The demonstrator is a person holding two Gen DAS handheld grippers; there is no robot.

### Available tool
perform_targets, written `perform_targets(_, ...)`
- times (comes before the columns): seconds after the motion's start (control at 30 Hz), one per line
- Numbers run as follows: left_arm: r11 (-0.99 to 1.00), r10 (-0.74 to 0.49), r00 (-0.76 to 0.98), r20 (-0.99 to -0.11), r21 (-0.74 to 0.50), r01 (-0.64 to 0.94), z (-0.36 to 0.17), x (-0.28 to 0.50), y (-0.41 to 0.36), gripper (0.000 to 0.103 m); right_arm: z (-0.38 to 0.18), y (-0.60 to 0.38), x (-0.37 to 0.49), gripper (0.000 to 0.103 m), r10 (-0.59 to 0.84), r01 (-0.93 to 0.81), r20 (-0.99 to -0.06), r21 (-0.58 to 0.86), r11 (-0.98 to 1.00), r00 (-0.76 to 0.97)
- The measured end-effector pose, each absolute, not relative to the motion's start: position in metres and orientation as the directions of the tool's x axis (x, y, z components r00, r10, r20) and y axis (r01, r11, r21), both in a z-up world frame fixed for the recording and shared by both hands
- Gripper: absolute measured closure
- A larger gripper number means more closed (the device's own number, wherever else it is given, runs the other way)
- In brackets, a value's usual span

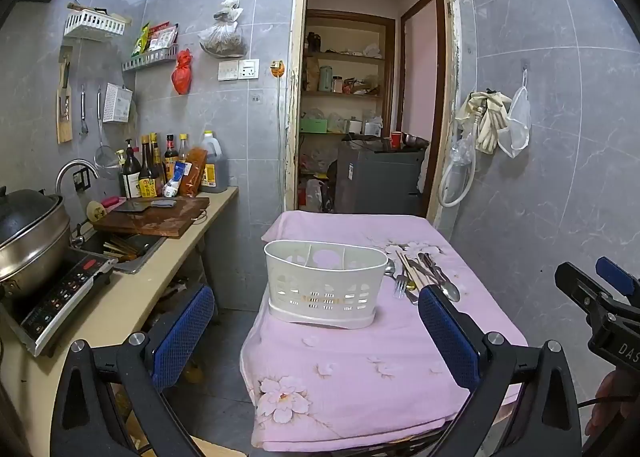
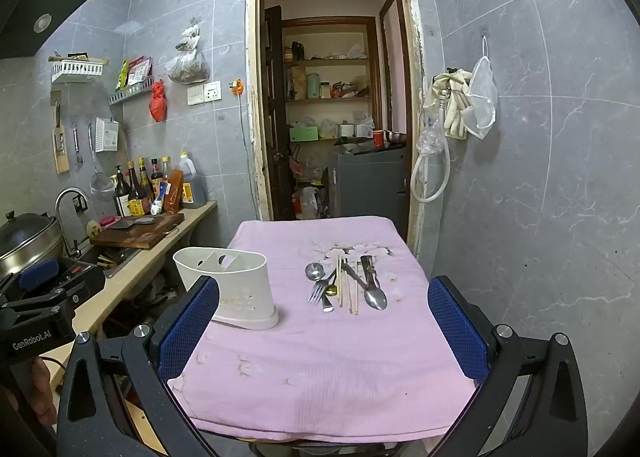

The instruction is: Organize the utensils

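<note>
Landmark: small table under a pink floral cloth.

White perforated plastic utensil caddy with divided compartments stands upright on the cloth's left part, looks empty from here. Light, rigid, probably slides on fabric if bumped; no need to lift it, maybe steady its rim.

Pile of loose cutlery lies flat on the cloth right of the caddy, near the table's middle-far part, pieces overlapping:
- large steel spoon, right edge of pile, bowl toward camera. Stiff, smooth, likely slippery; take the handle mid-length, not the bowl.
- steel fork, left side, tines toward camera, crossing other handles.
- pale wooden chopsticks, middle of pile. Light, thin, will roll; pinch both together near the centre.
- small steel ladle-shaped spoon at far left, a gold-tipped piece beside the fork; type unclear.

Everything lies low on soft cloth, so expect pads to snag fabric.

Left gripper: jaws fully spread, nothing held, short of the caddy.
Right gripper: jaws fully spread, nothing held, pile ahead between its fingers.
</note>
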State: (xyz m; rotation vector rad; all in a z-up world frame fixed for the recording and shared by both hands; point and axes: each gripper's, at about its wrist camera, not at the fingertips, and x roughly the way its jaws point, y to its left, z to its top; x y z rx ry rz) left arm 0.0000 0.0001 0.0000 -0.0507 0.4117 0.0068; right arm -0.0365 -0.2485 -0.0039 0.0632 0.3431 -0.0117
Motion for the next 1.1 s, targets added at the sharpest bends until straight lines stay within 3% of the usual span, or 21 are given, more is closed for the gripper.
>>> perform_targets(1.1, 0.998, -0.006, 0.916, -0.402, -0.052, -0.017, 0.0000, 0.0000, 0.0003, 0.000, -0.0037, -0.2439, -0.0328, 0.001, -0.001, 0.022, -0.338, 0.059, 0.998, 0.941)
